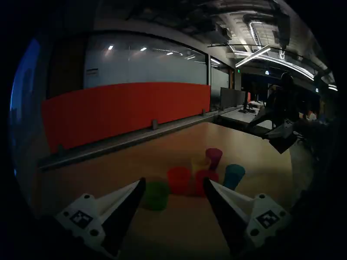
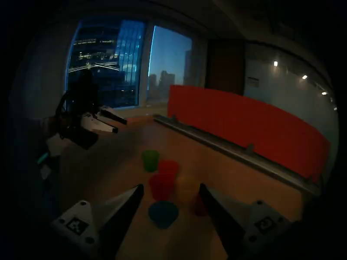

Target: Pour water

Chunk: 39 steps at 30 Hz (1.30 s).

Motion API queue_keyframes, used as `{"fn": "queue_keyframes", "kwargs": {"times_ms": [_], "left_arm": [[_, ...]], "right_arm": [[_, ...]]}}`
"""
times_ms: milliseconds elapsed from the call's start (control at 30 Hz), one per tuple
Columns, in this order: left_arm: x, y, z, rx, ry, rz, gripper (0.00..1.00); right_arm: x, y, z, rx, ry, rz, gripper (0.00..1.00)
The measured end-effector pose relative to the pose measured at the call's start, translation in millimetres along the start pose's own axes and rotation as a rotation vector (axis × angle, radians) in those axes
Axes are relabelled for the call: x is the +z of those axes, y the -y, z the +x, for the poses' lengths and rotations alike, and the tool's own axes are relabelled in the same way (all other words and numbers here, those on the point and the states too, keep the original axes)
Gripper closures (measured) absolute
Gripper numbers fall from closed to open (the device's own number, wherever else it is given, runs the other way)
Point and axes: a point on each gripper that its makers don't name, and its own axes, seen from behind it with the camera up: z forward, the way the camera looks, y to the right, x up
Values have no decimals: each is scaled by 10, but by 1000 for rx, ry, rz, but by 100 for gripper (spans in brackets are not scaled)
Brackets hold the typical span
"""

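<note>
Several plastic cups stand clustered on a wooden table (image 1: 130, 160). In the left gripper view they are a green cup (image 1: 155, 195), a red cup (image 1: 179, 177), a second red cup (image 1: 208, 175), a yellow cup (image 1: 201, 162), a maroon cup (image 1: 214, 157) and a teal cup (image 1: 234, 175). My left gripper (image 1: 173, 184) hovers open just short of them, holding nothing. In the right gripper view my right gripper (image 2: 170, 188) is open above the blue cup (image 2: 163, 214), with a red cup (image 2: 162, 185) and the green cup (image 2: 150, 160) beyond. No water or pitcher is visible.
The room is dim. A red partition (image 1: 126, 108) with a metal rail runs along the table's far edge. Each gripper shows in the other's view: the right gripper (image 1: 271, 130), the left gripper (image 2: 119, 125). Windows (image 2: 130, 65) lie behind.
</note>
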Motion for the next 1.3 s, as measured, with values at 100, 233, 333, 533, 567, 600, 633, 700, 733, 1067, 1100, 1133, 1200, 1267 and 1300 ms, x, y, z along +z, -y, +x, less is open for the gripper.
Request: {"fn": "queue_keyframes", "kwargs": {"times_ms": [100,233,333,533,567,600,633,700,733,1067,1100,1133,1200,1267,1300], "left_arm": [[45,21,-94,-2,15,0,2],[110,29,-227,0,36,-2,2],[156,37,-326,4,55,-3,2],[235,72,-506,20,88,3,2],[248,80,-535,22,93,5,2],[262,90,-567,24,98,7,2],[274,98,-596,24,103,7,2],[299,115,-656,25,114,9,2],[310,124,-679,26,118,11,2],[414,155,-930,31,170,9,2],[426,158,-953,32,176,8,2],[435,161,-968,34,180,8,2],[455,166,-999,37,188,6,2],[473,165,-1027,37,195,3,2],[483,165,-1043,38,200,1,2]], "right_arm": [[36,9,-122,1,19,5,1],[84,28,-272,0,44,10,1],[122,45,-376,-1,62,14,2],[202,79,-586,-8,98,22,2],[216,83,-618,-10,104,23,2],[232,90,-654,-11,110,23,2],[248,99,-688,-12,116,25,2],[280,118,-759,-13,127,29,2],[293,128,-797,-13,134,31,2],[420,187,-1174,-12,205,46,2],[432,194,-1203,-11,212,48,2],[444,198,-1224,-12,217,49,2],[470,203,-1268,-12,227,52,2],[499,195,-1303,-11,236,51,2],[516,190,-1322,-11,241,50,2]]}}
